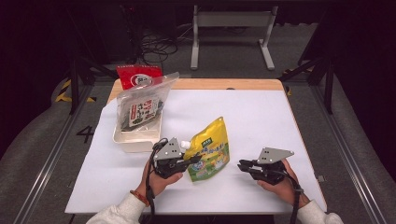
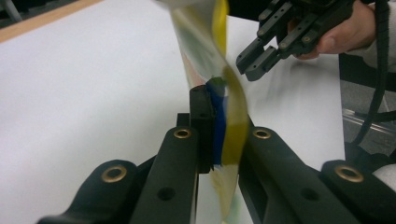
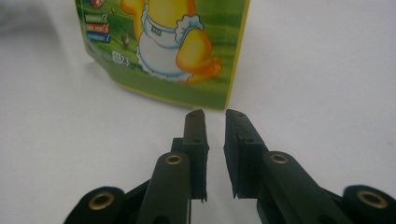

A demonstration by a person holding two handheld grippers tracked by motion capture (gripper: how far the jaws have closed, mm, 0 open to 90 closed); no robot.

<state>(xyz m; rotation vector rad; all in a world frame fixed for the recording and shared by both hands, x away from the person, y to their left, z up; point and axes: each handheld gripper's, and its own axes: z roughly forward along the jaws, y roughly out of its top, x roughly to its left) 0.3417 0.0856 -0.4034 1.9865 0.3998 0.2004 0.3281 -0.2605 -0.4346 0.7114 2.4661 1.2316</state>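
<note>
A white sheet [image 1: 261,116] covers a wood-edged table [image 1: 219,84] in a dark room, grey floor and a white metal frame [image 1: 232,28] beyond. Near centre, the left gripper [image 1: 189,160] is clamped on the edge of a yellow-green spouted pouch printed with a cartoon duck [image 1: 209,151], which lies on the sheet. The right gripper [image 1: 242,165], just right of the pouch, holds its jaws slightly apart, gripping nothing. Far left, a white plastic tray [image 1: 135,137] carries a clear bag of dark snacks [image 1: 142,108]; a red packet [image 1: 138,76] lies behind.

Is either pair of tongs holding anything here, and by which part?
The left tongs pinch the yellow-green pouch by its side edge. The right tongs hold nothing.
</note>
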